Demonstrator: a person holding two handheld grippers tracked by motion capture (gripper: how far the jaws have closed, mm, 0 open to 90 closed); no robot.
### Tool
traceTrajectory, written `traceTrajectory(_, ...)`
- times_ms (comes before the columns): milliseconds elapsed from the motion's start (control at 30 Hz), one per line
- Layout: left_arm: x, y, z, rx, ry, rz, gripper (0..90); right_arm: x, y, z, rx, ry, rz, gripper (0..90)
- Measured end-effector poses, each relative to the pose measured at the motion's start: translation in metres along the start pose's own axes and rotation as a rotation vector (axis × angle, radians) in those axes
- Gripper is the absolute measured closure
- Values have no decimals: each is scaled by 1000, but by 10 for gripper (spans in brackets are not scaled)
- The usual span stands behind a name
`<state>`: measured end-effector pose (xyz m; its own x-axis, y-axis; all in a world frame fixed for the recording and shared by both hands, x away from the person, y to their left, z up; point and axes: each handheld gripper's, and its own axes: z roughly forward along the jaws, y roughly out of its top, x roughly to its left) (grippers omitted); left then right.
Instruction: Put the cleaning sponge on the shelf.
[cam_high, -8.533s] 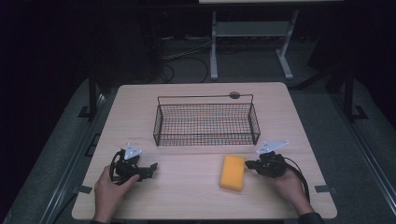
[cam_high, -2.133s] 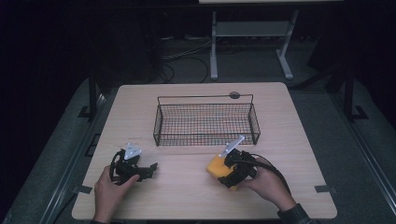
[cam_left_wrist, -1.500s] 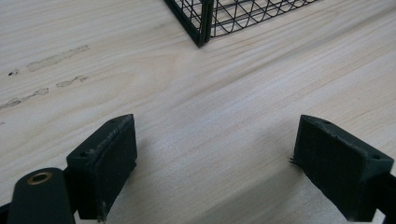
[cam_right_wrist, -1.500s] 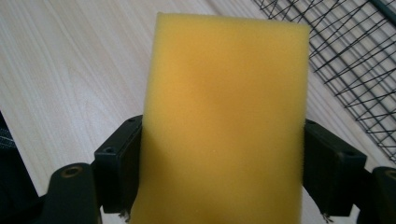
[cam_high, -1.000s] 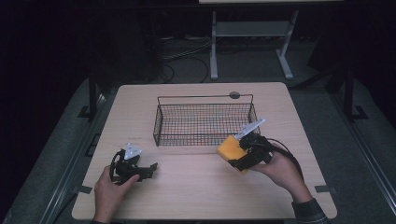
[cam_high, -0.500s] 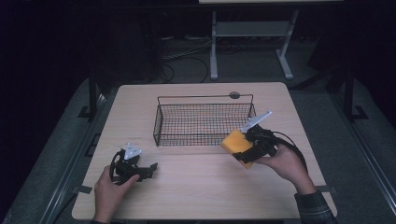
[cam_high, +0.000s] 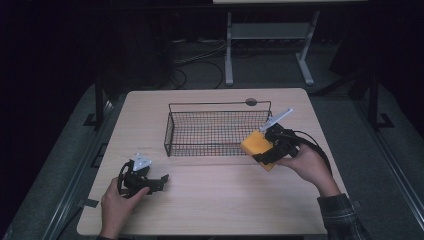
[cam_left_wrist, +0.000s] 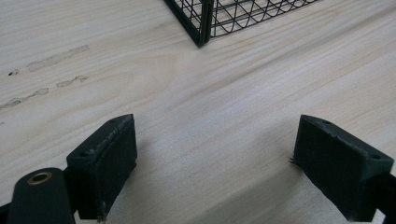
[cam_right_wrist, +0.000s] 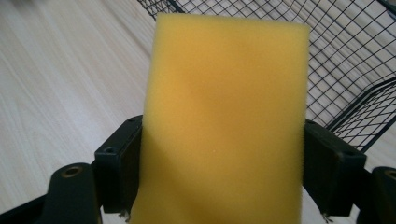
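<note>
Right claw (cam_high: 264, 150) pinching yellow sponge (cam_high: 256, 144), wire basket (cam_high: 218, 128) just beyond; left claw (cam_high: 161, 180) spread, resting on counter (cam_high: 210, 210).

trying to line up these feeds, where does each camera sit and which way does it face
High view: above the person's side, looking forward and down on the table; both hands, left hand-held gripper and right hand-held gripper show.
Left gripper view: rides that gripper, low over the wood; its open jaws show.
Right gripper view: faces the basket; jaws clamp the yellow sponge.
Shared: all three show the basket; high and right gripper views share the sponge.
</note>
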<state>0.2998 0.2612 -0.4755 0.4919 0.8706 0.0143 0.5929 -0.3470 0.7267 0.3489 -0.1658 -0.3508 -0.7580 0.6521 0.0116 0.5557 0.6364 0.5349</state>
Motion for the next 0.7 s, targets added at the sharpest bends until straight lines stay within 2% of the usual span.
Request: traceTrajectory(700,0,0,0,0,0,1,125,-28,22,4,27,-29,7,238)
